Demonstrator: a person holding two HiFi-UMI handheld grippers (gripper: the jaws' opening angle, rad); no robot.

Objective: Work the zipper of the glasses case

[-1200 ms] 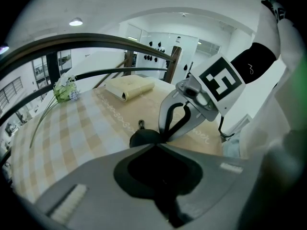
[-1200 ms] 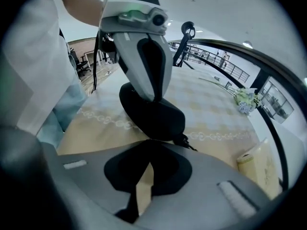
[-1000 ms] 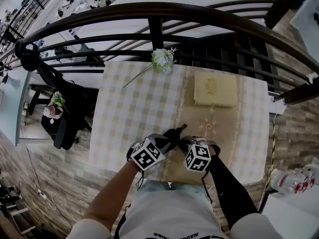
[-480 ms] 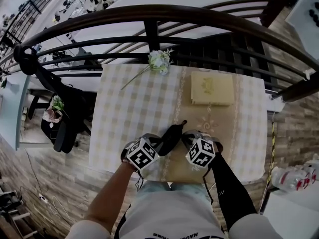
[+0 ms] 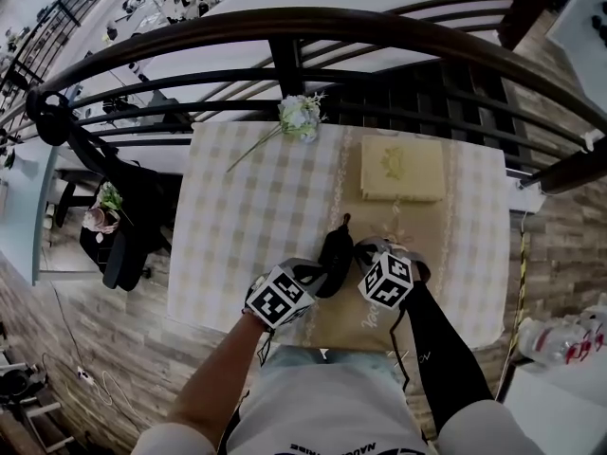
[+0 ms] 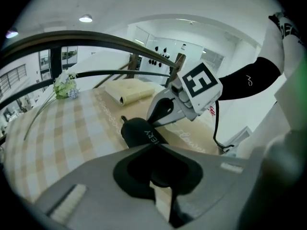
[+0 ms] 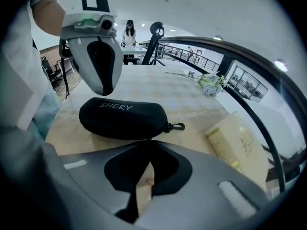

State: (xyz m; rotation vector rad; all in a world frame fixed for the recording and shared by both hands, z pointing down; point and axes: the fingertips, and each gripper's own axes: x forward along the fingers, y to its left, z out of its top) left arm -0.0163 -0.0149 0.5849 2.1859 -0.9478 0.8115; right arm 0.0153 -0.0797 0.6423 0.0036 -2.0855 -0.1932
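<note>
While the left hand-held gripper (image 5: pixel 318 275) and right hand-held gripper (image 5: pixel 363 249) flank the glasses case (image 5: pixel 334 252), both closed and empty, pinching its zipper pull likely comes next.

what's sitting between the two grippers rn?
The black glasses case lies between the left gripper and the right gripper. The head view shows it best.

1 black oval glasses case (image 5: pixel 334 252), white SHERY print on side, closed, small clip at far end, lying flat on tan runner (image 5: pixel 427 224), lower centre of head view, near-upright
</note>
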